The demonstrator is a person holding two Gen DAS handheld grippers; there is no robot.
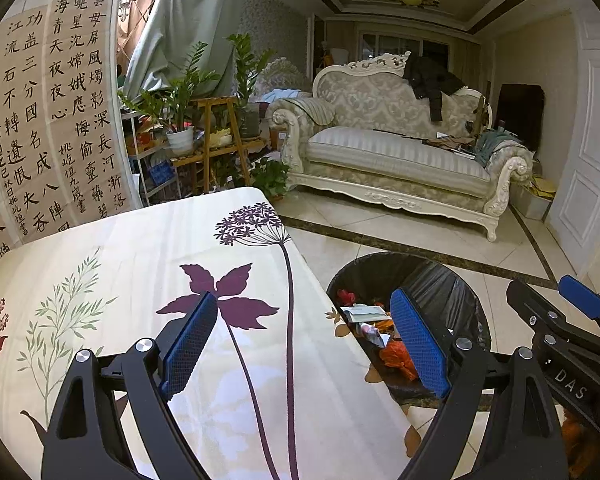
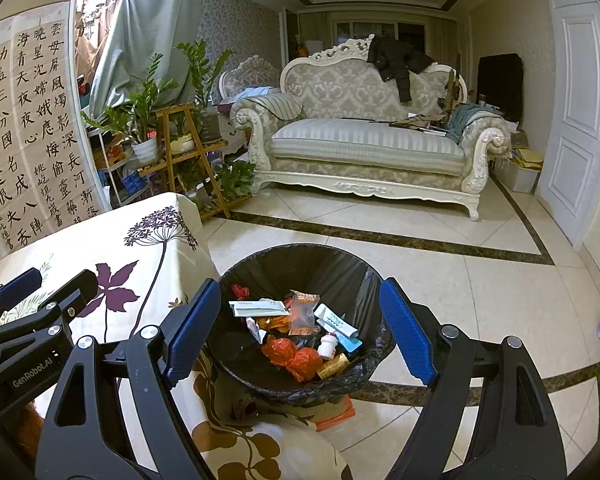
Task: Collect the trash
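Both grippers are spread wide and hold nothing: the left gripper (image 1: 304, 344) hangs over the table (image 1: 140, 280) edge beside the bin (image 2: 300, 280), the right gripper (image 2: 300, 328) above the bin mouth. The trash (image 2: 300, 328) lies inside the bin: paper slips, a crinkly orange wrapper, a clear packet, a small white bottle, a flat carton. No loose trash shows on the table beside the bin.

Likely risks: a low finger could snag the thin black liner (image 2: 376, 288), which drapes loosely over the rim, and pull it in or tip the light round bin. The smooth floral cloth (image 2: 240, 432) hangs down touching the bin; catching it could drag it. An orange scrap (image 2: 336, 416) lies on the glossy tiles by the bin's base, easy to miss
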